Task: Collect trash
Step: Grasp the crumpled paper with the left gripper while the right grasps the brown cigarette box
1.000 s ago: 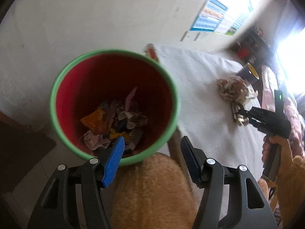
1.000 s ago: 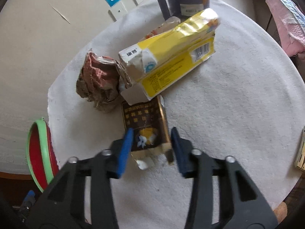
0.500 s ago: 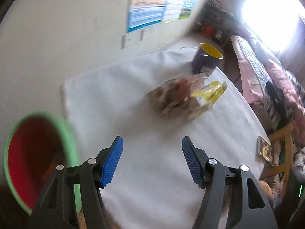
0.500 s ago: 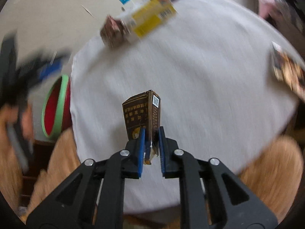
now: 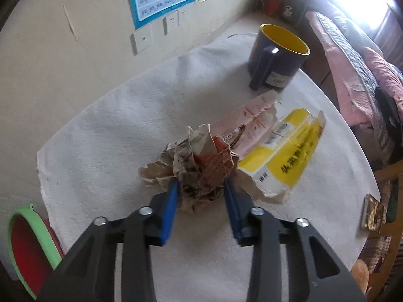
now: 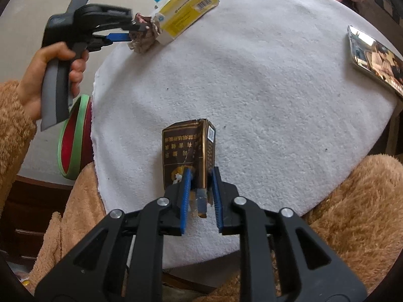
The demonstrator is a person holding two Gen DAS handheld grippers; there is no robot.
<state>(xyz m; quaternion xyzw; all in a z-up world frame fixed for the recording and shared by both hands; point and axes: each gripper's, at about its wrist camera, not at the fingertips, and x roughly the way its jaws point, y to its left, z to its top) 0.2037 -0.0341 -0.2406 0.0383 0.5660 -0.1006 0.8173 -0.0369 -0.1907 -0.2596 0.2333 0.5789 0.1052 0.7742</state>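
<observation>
Now | left claw [image 5: 200, 188] around crumpled paper [image 5: 199, 166] | right claw [image 6: 200, 176] grips dark box [image 6: 187, 151] | white-clothed table [image 6: 264, 88]

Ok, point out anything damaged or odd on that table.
The yellow carton lies flattened with a torn end beside the crumpled paper wad. The dark box in the right tool is dented. All trash; nothing spilled.

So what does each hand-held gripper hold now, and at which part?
The right hand-held gripper pinches the dark cigarette pack at its near end. The left hand-held gripper straddles the crumpled paper wad; whether it is gripped cannot be told.
</observation>
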